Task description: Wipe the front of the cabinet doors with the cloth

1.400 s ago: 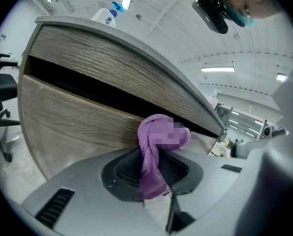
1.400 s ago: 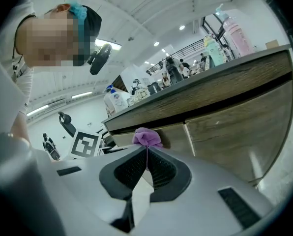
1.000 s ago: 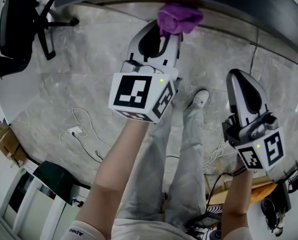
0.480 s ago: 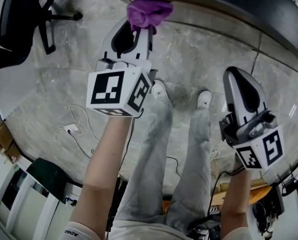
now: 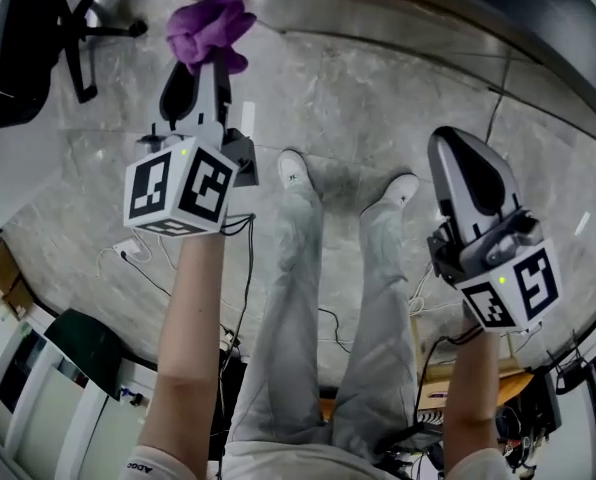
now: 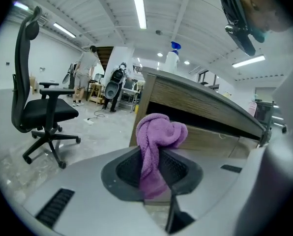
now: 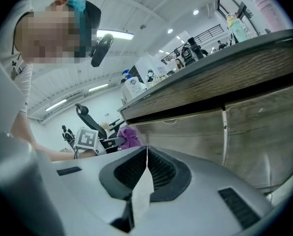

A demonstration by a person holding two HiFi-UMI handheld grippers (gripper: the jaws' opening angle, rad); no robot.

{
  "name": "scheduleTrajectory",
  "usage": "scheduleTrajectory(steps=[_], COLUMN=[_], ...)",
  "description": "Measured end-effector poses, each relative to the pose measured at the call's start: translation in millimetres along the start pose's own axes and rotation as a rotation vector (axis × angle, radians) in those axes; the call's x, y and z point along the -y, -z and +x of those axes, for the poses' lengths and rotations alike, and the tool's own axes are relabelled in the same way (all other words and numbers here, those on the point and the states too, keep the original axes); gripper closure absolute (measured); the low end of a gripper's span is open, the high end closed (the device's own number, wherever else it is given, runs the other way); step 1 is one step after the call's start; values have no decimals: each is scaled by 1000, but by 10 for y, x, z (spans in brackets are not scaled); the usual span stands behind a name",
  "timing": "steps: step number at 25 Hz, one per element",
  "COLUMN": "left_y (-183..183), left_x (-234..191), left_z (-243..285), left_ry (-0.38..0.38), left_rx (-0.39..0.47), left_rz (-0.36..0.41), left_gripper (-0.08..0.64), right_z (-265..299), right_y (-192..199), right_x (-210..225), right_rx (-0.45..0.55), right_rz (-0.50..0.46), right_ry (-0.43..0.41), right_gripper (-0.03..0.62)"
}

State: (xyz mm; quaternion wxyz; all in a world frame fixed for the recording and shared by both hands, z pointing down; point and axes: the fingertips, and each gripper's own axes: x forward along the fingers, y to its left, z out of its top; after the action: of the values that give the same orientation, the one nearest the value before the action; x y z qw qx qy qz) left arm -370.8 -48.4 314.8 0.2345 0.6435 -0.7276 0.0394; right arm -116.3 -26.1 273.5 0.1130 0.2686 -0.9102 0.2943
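You are gripping the bunched purple terry cloth [image 6: 159, 136] in your left tool [image 6: 154, 167], whose jaws are clamping on its lower tail while the bulk is bulging out above the tips. You are holding it up by the left end of the wood-grain cabinet doors [image 7: 264, 132], under the overhanging dark-topped bench [image 7: 205, 63]; whether it is touching the wood I cannot tell. Your right tool [image 7: 145, 151] is hanging off to the side with its jaws together on nothing.

The likely trouble, as I judge it: only a narrow strip is being pinched, so dragging the wad hard along a door may be enough to pull it free. With the cloth bunched rather than spread, the hard jaw tips may also be scraping the wood. The white cables [image 5: 143, 263] lying on the floor by your feet could be catching a shoe as you step sideways.

Counting: one cloth, two tools, two door fronts showing in the right gripper view, one black office chair [image 6: 38, 107].
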Motion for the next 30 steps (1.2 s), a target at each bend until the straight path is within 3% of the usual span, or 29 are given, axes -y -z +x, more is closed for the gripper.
scheduleTrajectory(steps=[6,12,17,22,30], left_y=[521,918,1148,1281,1277], left_x=[966,2112,2739,2866,2422], left_z=[16,248,502,699,793], left_ry=[68,212,321,348,350], left_rx=[-58,-111,-155,-180,-210], left_rz=[-20,3,45,32,24], left_gripper=[479,479,479,479,478], right_z=[-542,-1030,-1272,-1341,-1077], right_y=[22,133,236,394,533], right_x=[442,901,1159,1295,1152], right_rx=[-14,-17,0,19,40], right_rz=[-7,19,61,99,136], right_ry=[13,50,88,131,173], right_gripper=[563,563,563,563,563])
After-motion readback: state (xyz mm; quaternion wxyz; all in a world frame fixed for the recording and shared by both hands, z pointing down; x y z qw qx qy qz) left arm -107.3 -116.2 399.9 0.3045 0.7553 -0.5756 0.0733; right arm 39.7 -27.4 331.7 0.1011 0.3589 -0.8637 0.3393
